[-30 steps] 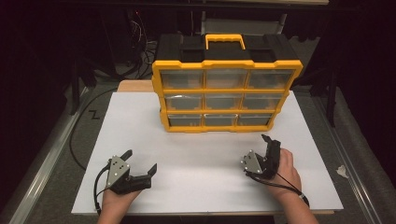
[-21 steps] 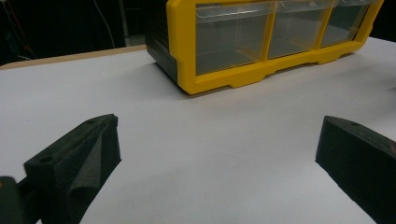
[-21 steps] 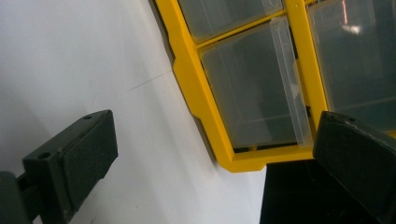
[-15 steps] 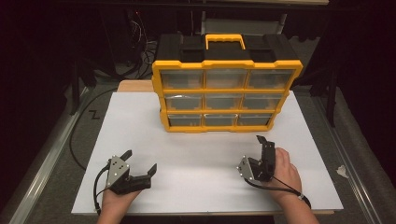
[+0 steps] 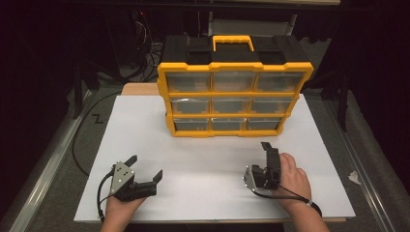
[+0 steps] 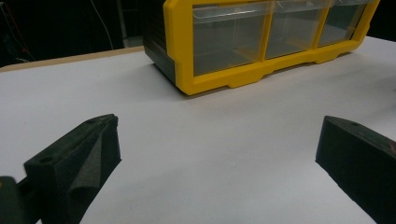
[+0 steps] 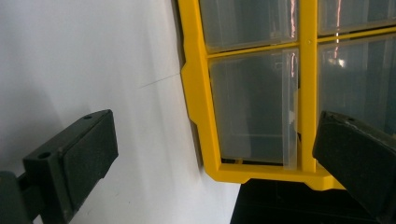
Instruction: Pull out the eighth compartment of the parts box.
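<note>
While the left gripper (image 5: 145, 169) sits low on the white sheet (image 5: 203, 159) near the bottom-left, exactly where it was 1 second ago, its jaws are spread wide with nothing between them. Its own view confirms it: 2 black pads far apart over bare white surface, with the lower-left corner of the organizer (image 6: 261, 42) ahead.

Over on the other side, the right gripper (image 5: 269, 154) has come back toward the person and slipped a little lower in the high view than it was 1 second ago. It is rolled on its side in the right hand (image 5: 290, 181), so the high view shows it edge-on. The right gripper view shows the jaws standing open, holding nothing, and between them a clear drawer (image 7: 252, 107) of the organizer, seen turned sideways, framed in yellow.

That yellow-and-black organizer (image 5: 234, 96) stands upright at the far middle of the sheet, unmoved from the earlier frames, handle on top, 3 rows of 3 clear drawers facing the person, all pushed in. Both grippers are well apart from it, and well apart from each other.
</note>
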Action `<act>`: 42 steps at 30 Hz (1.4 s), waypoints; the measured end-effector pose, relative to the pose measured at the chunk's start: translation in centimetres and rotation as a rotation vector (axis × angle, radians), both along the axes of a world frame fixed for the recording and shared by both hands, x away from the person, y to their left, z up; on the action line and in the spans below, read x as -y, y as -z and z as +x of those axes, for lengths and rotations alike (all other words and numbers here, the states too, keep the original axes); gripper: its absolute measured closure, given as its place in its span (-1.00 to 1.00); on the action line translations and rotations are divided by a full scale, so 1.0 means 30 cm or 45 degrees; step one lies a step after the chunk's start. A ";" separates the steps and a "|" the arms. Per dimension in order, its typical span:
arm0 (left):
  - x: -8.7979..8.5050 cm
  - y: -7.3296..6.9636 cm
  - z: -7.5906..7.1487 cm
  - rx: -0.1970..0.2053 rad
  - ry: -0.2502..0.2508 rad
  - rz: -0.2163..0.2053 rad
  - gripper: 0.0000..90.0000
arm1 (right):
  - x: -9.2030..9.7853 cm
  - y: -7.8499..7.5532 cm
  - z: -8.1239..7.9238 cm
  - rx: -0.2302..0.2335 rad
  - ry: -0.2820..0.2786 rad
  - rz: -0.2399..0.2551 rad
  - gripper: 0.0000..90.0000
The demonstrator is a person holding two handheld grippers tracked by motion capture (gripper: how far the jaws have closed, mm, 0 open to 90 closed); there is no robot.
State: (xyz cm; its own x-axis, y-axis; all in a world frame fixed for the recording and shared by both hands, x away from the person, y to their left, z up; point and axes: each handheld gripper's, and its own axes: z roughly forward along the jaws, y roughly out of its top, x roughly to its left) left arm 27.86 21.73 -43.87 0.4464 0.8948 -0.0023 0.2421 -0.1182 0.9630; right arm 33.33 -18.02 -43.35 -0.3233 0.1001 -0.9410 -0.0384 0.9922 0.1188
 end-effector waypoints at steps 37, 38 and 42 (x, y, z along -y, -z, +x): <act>0.004 0.002 0.018 0.001 0.044 0.037 -0.98 | -0.180 0.029 0.013 0.167 -0.085 -0.099 -0.27; 0.001 0.000 0.017 0.001 0.045 0.029 -0.98 | -0.185 0.024 0.016 0.169 -0.079 -0.096 -0.26; 0.000 -0.001 0.017 0.001 0.044 0.023 -0.99 | -0.201 0.010 0.029 0.182 -0.083 -0.096 -0.23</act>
